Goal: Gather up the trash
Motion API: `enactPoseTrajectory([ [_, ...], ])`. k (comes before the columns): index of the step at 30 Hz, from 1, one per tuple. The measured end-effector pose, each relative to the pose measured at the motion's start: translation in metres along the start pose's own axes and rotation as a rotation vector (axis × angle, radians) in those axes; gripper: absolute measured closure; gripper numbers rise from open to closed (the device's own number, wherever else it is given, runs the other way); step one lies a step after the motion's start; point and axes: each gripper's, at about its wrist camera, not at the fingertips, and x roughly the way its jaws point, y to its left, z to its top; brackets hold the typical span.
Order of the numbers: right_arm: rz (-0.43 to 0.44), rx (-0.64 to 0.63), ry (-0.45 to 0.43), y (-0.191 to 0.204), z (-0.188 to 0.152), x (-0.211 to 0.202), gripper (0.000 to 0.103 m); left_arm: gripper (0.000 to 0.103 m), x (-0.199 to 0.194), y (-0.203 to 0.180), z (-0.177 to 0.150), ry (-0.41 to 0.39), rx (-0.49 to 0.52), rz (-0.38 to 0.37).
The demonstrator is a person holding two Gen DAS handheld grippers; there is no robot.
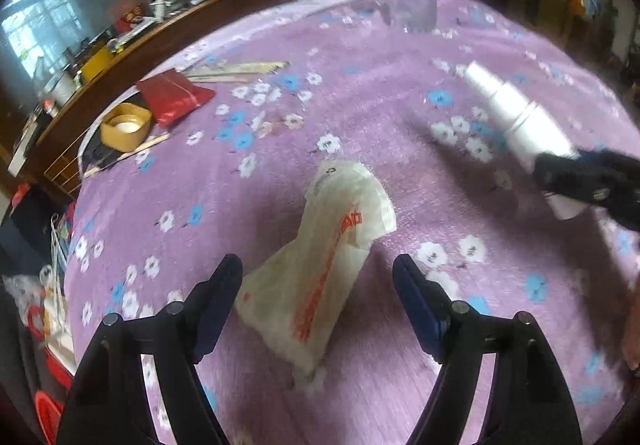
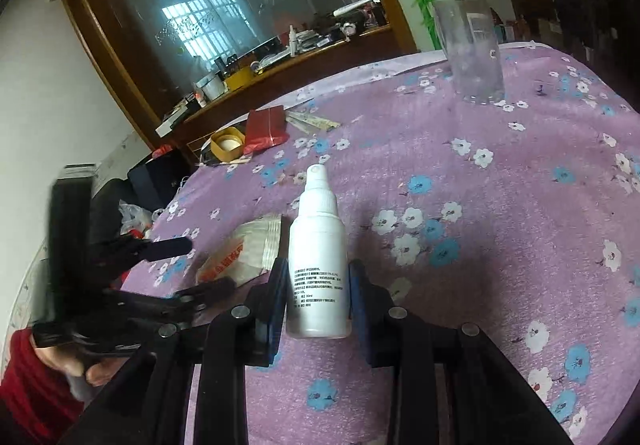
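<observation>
Holding the white spray bottle clamped between our right gripper's jaws, we're bringing the left gripper, jaws apart, over the crumpled white wrapper with orange print, lying between them on the table, ungrabbed. More litter probably remains.

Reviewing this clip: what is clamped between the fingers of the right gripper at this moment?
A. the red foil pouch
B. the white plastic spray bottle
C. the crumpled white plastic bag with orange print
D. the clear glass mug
B: in the right wrist view the right gripper has its pads pressed on both sides of the white plastic spray bottle, while the crumpled white plastic bag with orange print lies on the table ahead of the open left gripper.
</observation>
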Motion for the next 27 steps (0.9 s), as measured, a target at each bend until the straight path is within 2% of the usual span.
enactPoseTrajectory([
  [2, 0.012, 0.008, -0.004, -0.001, -0.001, -0.003, 0.07, 0.027, 0.009, 0.0, 0.0, 0.011, 0.002, 0.009],
  [4, 0.021, 0.008, -0.007, 0.0, -0.001, -0.004, 0.07, 0.038, 0.016, 0.002, -0.002, 0.02, -0.012, 0.001],
  [6, 0.017, -0.003, -0.008, 0.003, 0.0, -0.001, 0.07, 0.041, 0.015, 0.007, -0.004, -0.002, -0.034, -0.007],
  [8, 0.02, -0.018, -0.003, 0.008, -0.002, 0.0, 0.07, 0.049, 0.013, 0.008, -0.006, -0.024, -0.054, -0.004],
  [9, 0.018, -0.023, -0.003, 0.008, -0.002, 0.0, 0.07, 0.063, 0.011, 0.009, -0.008, -0.037, -0.07, -0.008],
  [13, 0.005, -0.044, 0.001, 0.012, -0.004, 0.003, 0.07, 0.078, 0.003, 0.015, -0.015, -0.061, -0.159, -0.02],
  [16, -0.013, -0.056, -0.001, 0.013, -0.005, 0.004, 0.07, 0.081, -0.008, 0.025, -0.023, -0.079, -0.243, -0.039],
  [20, -0.029, -0.09, -0.012, 0.018, -0.006, 0.004, 0.07, 0.081, -0.032, 0.036, -0.04, -0.151, -0.339, -0.038],
  [22, -0.046, -0.118, -0.025, 0.024, -0.008, 0.003, 0.07, 0.081, -0.048, 0.039, -0.049, -0.218, -0.381, -0.008],
  [24, -0.078, -0.158, -0.046, 0.031, -0.01, 0.001, 0.07, 0.081, -0.06, 0.036, -0.057, -0.282, -0.396, 0.063],
  [27, -0.095, -0.195, -0.063, 0.039, -0.013, 0.0, 0.07, 0.081, -0.064, 0.034, -0.064, -0.327, -0.429, 0.134],
])
